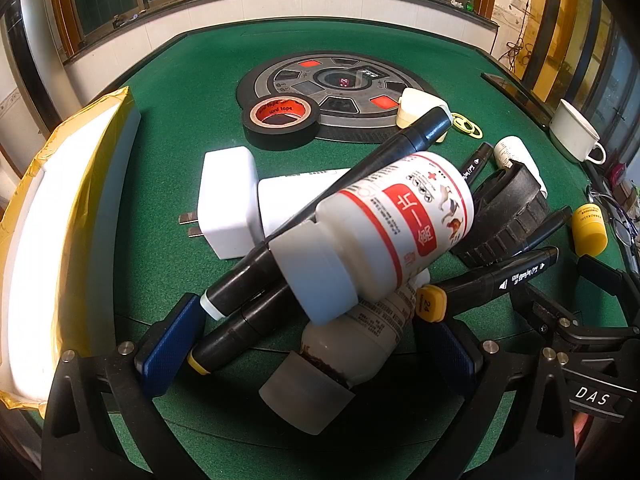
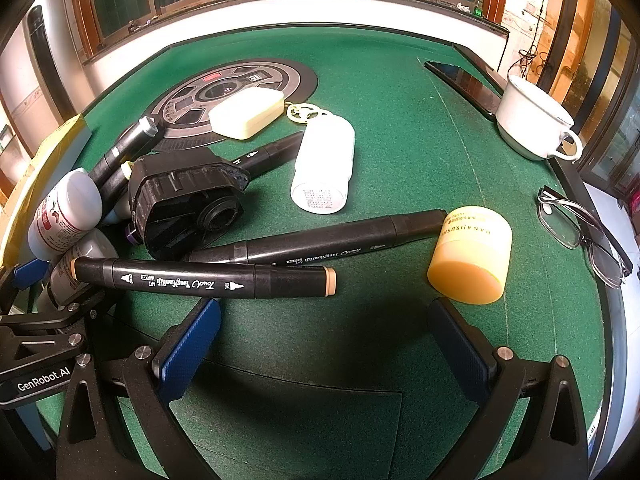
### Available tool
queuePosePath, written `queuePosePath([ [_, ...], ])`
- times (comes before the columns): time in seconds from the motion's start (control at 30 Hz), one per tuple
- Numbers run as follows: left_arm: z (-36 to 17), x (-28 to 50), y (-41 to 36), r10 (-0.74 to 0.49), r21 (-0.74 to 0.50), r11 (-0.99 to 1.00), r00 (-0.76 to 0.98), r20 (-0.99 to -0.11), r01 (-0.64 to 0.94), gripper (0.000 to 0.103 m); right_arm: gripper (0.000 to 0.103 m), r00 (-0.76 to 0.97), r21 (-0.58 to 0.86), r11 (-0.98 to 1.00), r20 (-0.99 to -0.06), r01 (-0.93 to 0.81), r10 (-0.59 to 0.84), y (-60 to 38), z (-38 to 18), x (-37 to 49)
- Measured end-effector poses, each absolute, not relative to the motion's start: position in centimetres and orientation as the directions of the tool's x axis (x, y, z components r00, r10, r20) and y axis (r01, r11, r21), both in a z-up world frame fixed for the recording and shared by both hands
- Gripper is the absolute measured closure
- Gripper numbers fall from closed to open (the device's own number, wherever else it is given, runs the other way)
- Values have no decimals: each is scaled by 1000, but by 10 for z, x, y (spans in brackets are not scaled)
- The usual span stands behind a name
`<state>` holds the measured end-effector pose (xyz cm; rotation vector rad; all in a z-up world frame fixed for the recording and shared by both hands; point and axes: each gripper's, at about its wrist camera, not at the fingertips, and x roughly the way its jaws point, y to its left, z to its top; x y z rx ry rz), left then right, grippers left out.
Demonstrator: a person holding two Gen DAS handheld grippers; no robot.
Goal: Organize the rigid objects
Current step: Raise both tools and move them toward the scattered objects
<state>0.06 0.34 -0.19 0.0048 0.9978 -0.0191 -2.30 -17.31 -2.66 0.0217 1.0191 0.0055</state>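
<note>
In the left wrist view a pile lies on the green table (image 1: 180, 128): a red-labelled white bottle (image 1: 380, 228) on top of black markers (image 1: 332, 204) and a second bottle (image 1: 352, 340) with a grey cap. My left gripper (image 1: 312, 344) is open, its blue pads either side of the lower bottle and marker ends. In the right wrist view my right gripper (image 2: 320, 340) is open and empty, just short of a black marker (image 2: 204, 278). A yellow jar (image 2: 472, 256), another marker (image 2: 320, 240), a white bottle (image 2: 324, 168) and a black plastic part (image 2: 184, 204) lie beyond.
A white plug adapter (image 1: 228, 200), black tape roll (image 1: 280, 120) and cream case (image 1: 420, 106) lie further back. A tape-wrapped white box (image 1: 52, 220) stands at left. A white cup (image 2: 536, 120), glasses (image 2: 580, 236) and a phone (image 2: 464, 80) sit at right.
</note>
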Motion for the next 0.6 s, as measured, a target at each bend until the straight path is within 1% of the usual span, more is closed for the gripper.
queuePosePath([
  [0.17,-2,1,3,-14,-5,1000,542,-840,18,0,1,524,22,1000,-851,5,16,-173,-26,-23],
  [0.27,-2,1,4,-14,-5,1000,542,-840,18,0,1,524,23,999,-851,-32,36,-174,-27,-25],
  [0.5,-2,0,4,-5,-4,1000,542,-840,2,0,1,498,27,955,-849,-295,178,-175,-26,-36],
  [0.6,-2,0,5,-5,-5,1000,542,-840,2,0,1,495,19,936,-845,-351,203,-175,-24,-48],
])
